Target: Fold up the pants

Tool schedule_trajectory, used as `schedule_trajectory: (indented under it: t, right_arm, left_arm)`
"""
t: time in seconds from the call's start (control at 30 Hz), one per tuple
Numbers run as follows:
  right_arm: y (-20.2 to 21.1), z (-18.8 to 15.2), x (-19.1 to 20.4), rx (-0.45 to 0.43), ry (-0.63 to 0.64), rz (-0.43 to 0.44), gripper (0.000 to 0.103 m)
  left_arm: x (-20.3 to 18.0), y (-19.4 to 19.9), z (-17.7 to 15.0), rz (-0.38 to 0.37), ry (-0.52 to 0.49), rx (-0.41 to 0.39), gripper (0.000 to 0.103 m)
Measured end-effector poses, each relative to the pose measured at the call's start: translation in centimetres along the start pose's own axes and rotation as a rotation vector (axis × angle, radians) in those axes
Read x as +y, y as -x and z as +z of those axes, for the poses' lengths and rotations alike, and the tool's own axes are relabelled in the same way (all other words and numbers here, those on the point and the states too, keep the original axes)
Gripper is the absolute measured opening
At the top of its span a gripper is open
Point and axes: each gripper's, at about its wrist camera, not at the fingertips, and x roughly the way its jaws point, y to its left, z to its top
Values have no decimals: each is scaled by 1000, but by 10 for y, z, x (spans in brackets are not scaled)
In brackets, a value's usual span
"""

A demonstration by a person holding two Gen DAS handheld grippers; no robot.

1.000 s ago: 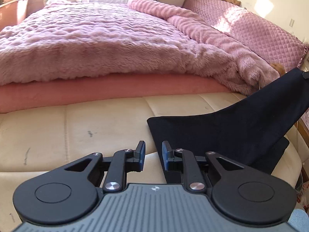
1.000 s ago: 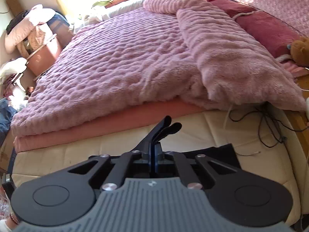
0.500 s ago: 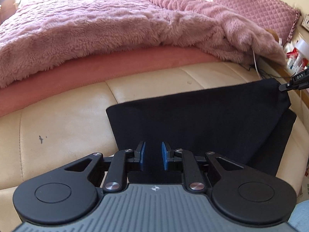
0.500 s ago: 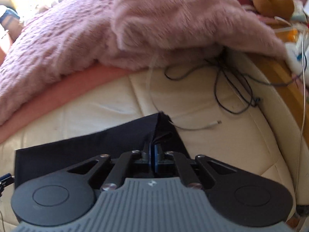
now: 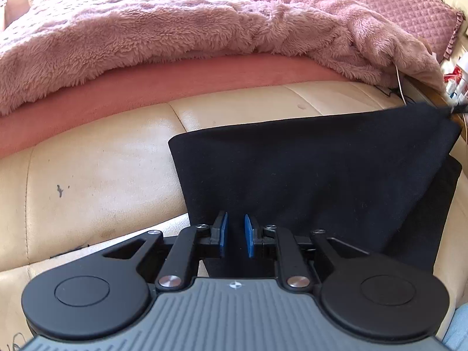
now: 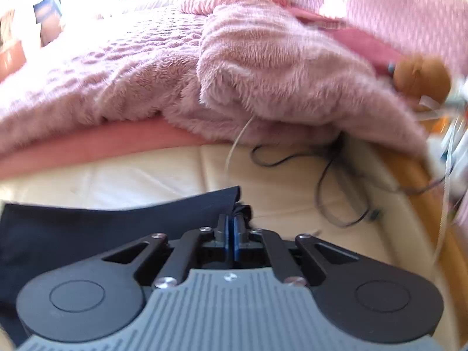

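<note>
Black pants (image 5: 307, 169) lie folded on a cream padded surface (image 5: 96, 181), the top layer spread over a lower one that shows at the right. My left gripper (image 5: 235, 219) hovers at the pants' near left edge, open by a narrow gap; its blue pads (image 5: 223, 231) have only the cloth below showing between them. In the right wrist view, my right gripper (image 6: 233, 219) is shut on the far right corner of the pants (image 6: 102, 228), low over the surface. That corner, pinched by the right gripper (image 5: 456, 109), also appears at the far right of the left wrist view.
A fluffy pink blanket (image 5: 146, 38) on a pink mattress (image 5: 117, 87) rises just behind the cream surface. Dark cables (image 6: 330, 181) and a white cord (image 6: 234, 149) lie right of the pants. A brown plush toy (image 6: 421, 76) and a wooden edge (image 6: 421, 175) are further right.
The right gripper came down with the pants corner, so the lifted cloth now lies spread nearly flat. The left gripper moved down and forward over the pants' near edge.
</note>
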Motion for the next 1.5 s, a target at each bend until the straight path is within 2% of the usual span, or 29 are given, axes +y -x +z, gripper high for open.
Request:
schedule_trajectory:
  t: [0.07, 0.23, 0.27, 0.33, 0.37, 0.4, 0.43, 0.47, 0.5, 0.67, 0.77, 0.87, 0.9, 0.93, 1.0, 1.03, 1.23, 1.5]
  right_arm:
    - [-20, -7, -2, 52, -11, -24, 0]
    - [-35, -24, -14, 69, -100, -70, 0]
    - [-33, -26, -20, 64, -125, -61, 0]
    - [-19, -31, -24, 33, -158, -35, 3]
    - [-12, -32, -25, 20, -167, -25, 4]
    - [-6, -34, -26, 11, -178, -15, 22]
    - [1, -38, -28, 0, -190, -11, 50]
    - [7, -41, -30, -11, -209, -5, 59]
    - [12, -44, -33, -13, -233, 4, 62]
    - [14, -65, -50, 18, -393, 54, 61]
    - [8, -68, -55, 35, -451, 69, 62]
    - [-1, -69, -55, 56, -482, 77, 67]
    - [-5, -70, -54, 64, -483, 75, 67]
    - [-9, -70, -53, 76, -481, 70, 66]
    - [-17, -73, -53, 103, -482, 65, 65]
    - [-20, -75, -54, 119, -491, 74, 60]
    - [-19, -84, -45, 123, -468, 109, 46]
    - [12, -107, 1, 197, -387, 227, 45]
  left_arm:
    - [0, 1, -1, 3, 7, -3, 19]
    - [5, 10, -5, -5, 48, -31, 22]
    - [8, 15, -6, -4, 79, -46, 24]
    - [16, 27, -10, -7, 155, -80, 40]
    - [21, 31, -14, -16, 193, -87, 43]
    - [27, 35, -17, -29, 232, -81, 44]
    - [32, 37, -22, -50, 273, -68, 44]
    - [38, 39, -26, -78, 318, -54, 45]
    - [43, 39, -31, -100, 362, -37, 45]
    - [54, 37, -51, -202, 534, 21, 45]
    - [47, 31, -57, -204, 550, 51, 45]
    - [35, 33, -57, -154, 483, 44, 43]
    - [31, 33, -56, -131, 456, 48, 29]
    - [26, 34, -53, -103, 428, 54, 21]
    - [22, 34, -50, -81, 409, 62, 11]
    - [22, 36, -52, -69, 405, 66, 9]
    - [8, 39, -45, 39, 296, 100, 7]
    - [40, 68, -62, 161, 210, 188, 7]
